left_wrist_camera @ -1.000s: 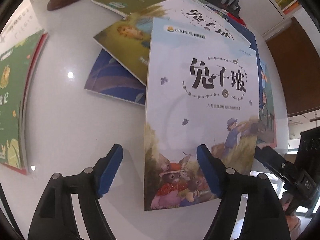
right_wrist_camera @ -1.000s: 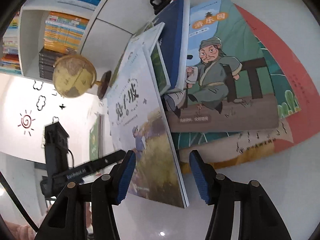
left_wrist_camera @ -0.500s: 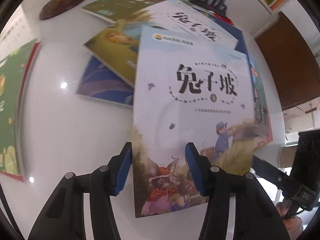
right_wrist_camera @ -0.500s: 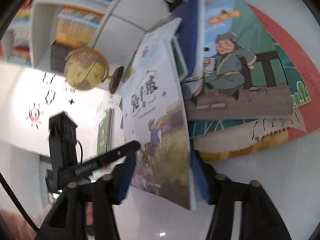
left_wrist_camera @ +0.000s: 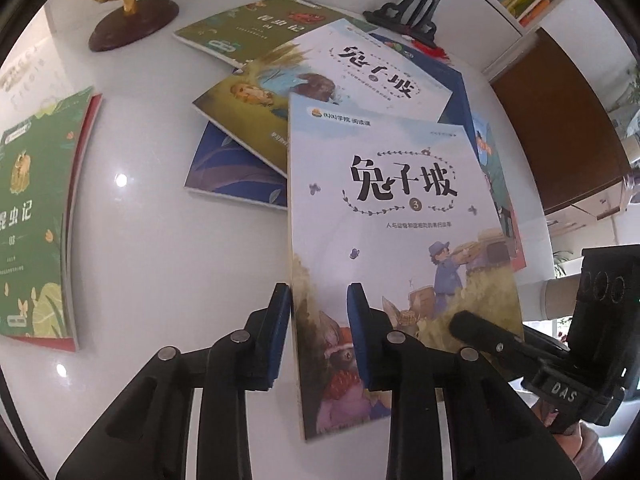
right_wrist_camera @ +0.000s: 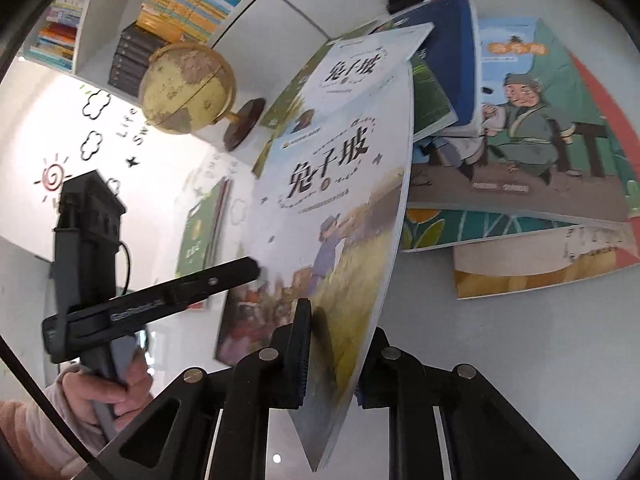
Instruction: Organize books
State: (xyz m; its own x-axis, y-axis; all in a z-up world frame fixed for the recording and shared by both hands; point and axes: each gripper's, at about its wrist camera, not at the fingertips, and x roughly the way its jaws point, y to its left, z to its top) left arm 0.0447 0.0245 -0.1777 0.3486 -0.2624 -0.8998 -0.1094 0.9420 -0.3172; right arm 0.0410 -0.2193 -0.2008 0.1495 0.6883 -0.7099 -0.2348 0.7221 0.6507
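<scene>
White book [left_wrist_camera: 384, 216] between closing left tool [left_wrist_camera: 318, 334] pads, right tool [right_wrist_camera: 330, 356] likewise

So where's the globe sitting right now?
The globe stands at the table's far left corner in the right wrist view, before the bookshelf, just beyond the green book seen by the left wrist.
</scene>
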